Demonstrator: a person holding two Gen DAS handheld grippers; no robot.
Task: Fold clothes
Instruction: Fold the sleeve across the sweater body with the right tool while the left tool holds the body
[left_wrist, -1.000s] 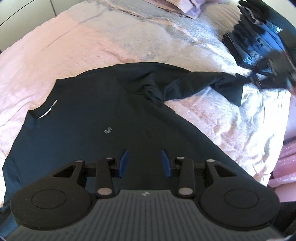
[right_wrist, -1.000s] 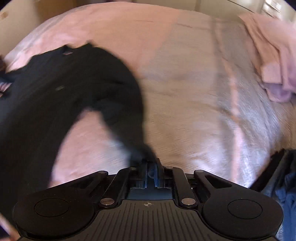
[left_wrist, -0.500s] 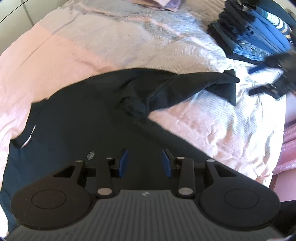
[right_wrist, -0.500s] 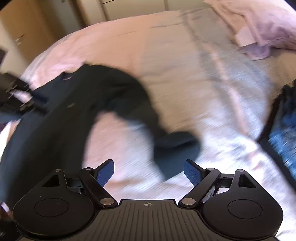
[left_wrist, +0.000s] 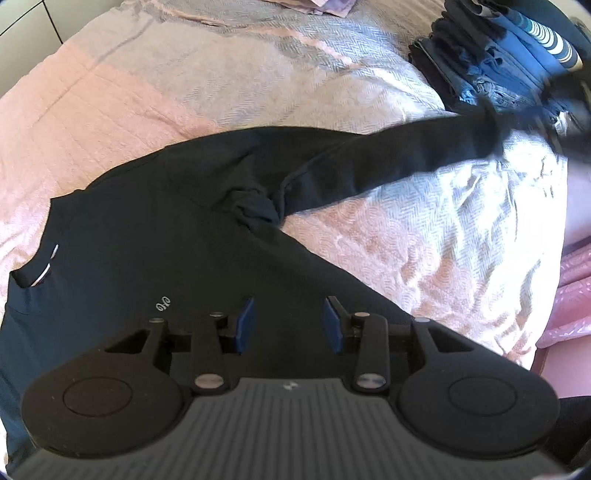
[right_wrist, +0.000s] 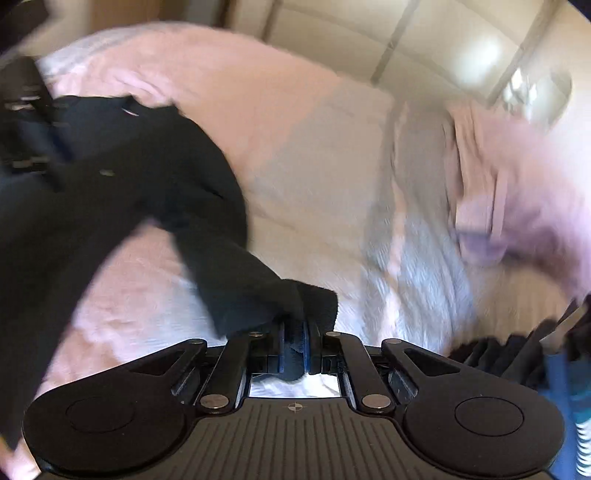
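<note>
A dark long-sleeved shirt (left_wrist: 147, 236) lies spread on the pink and grey bedspread (left_wrist: 184, 81). Its sleeve (left_wrist: 388, 162) stretches to the right, bunched at the armpit. My left gripper (left_wrist: 288, 321) is open and empty, hovering over the shirt's body. My right gripper (right_wrist: 293, 343) is shut on the sleeve cuff (right_wrist: 273, 299) and pulls the sleeve out from the shirt (right_wrist: 92, 177). It shows as a blur at the sleeve's end in the left wrist view (left_wrist: 554, 110).
A stack of folded blue and dark clothes (left_wrist: 509, 62) sits at the far right of the bed, also seen low right in the right wrist view (right_wrist: 554, 362). A pale pink garment (right_wrist: 517, 184) lies at the bed's far side. Cupboard doors (right_wrist: 406, 40) stand behind.
My right gripper, open half a second ago over the dropped cuff, has shut on it again and stretched the sleeve straight to the right. The left gripper stayed open over the shirt.
</note>
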